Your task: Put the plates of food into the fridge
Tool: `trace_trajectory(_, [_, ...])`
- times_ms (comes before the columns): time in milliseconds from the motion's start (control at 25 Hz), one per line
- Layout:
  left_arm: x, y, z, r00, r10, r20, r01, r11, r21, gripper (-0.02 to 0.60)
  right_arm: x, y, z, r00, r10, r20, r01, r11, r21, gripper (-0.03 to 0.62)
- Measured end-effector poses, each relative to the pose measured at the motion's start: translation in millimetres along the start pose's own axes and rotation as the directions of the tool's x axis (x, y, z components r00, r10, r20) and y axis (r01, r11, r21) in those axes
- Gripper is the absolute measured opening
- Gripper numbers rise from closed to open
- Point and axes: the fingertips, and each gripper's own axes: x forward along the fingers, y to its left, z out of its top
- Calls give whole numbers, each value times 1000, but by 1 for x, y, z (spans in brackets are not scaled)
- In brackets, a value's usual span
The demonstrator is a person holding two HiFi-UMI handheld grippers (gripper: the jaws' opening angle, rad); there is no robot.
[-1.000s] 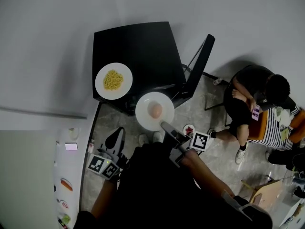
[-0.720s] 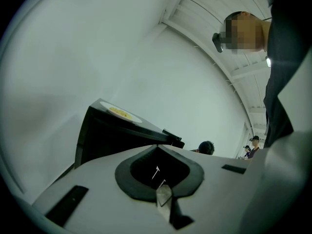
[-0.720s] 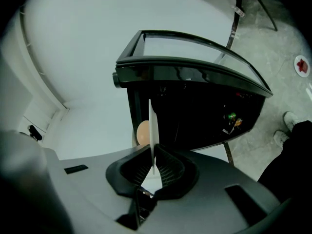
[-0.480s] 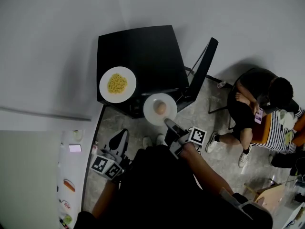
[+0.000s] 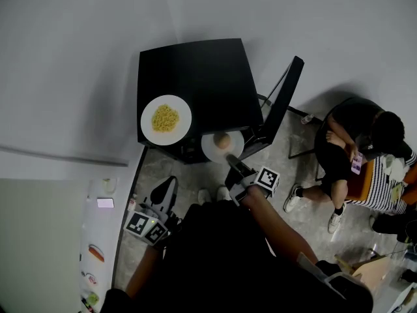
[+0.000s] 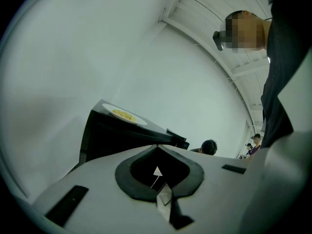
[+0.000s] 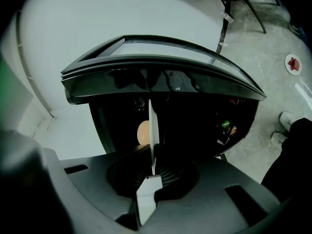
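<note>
Plate w/ a round tan food item is mid-frame in the head view. Its rim is clamped in my right gripper, at the near edge of the black table. Can't tell if it touches the table. In the right gripper view the plate shows edge-on, a thin upright line btw. the jaws, which are both pressed on it. The tan item sits just left of that line, w/ dark space under the tabletop behind. 2nd plate w/ yellow food rests on the table's left part, apart from the first. My left gripper hangs lower left of centre, jaws closed together w/ nothing btw. them. A seated person is at the right edge.
</note>
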Motion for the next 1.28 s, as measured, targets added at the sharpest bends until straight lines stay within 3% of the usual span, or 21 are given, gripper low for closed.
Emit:
trace_trajectory(720, [14,15,0,999,4,-34,-4,1000,-11,23,51,-16,32,995,-27,99,23,999,42,41])
trace_trajectory(1280, [17,24,0,1000,15,-26,-16,998,-62,23,76,-23,45,982,-33,187,21,998,67,35])
